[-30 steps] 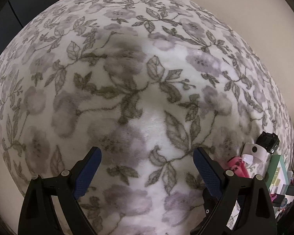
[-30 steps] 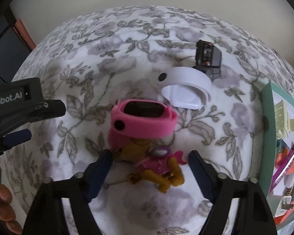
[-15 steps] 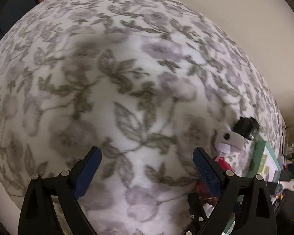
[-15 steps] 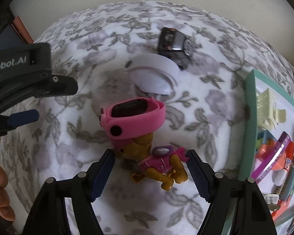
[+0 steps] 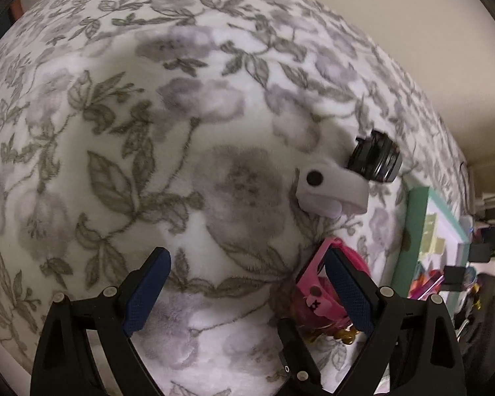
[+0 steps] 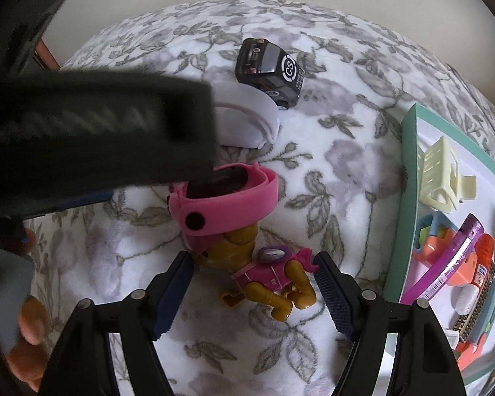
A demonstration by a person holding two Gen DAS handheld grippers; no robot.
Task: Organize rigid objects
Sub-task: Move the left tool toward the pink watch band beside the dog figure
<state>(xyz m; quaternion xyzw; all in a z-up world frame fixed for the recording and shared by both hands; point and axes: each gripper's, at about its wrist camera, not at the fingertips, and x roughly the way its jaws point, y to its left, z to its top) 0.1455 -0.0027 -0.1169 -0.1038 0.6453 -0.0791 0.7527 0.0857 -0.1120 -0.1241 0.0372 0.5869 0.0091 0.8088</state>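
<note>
Pointing steeply down, right tool (image 6: pixel 254 283) gapes wide over toy dog (image 6: pixel 264 277).

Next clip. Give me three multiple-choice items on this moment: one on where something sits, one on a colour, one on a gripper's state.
1. Where is the yellow hair claw clip?
A. in the green-rimmed tray
B. on the floral blanket
C. in the right gripper

2. What colour is the toy car?
A. pink
B. black
C. white

3. How are the right gripper's fingers?
A. shut on the pink watch
B. open around the toy dog figure
C. shut empty

Key: 1 A, it lies inside the tray; 2 B, its body is black; 3 B, both fingers stand clear of the figure.
</note>
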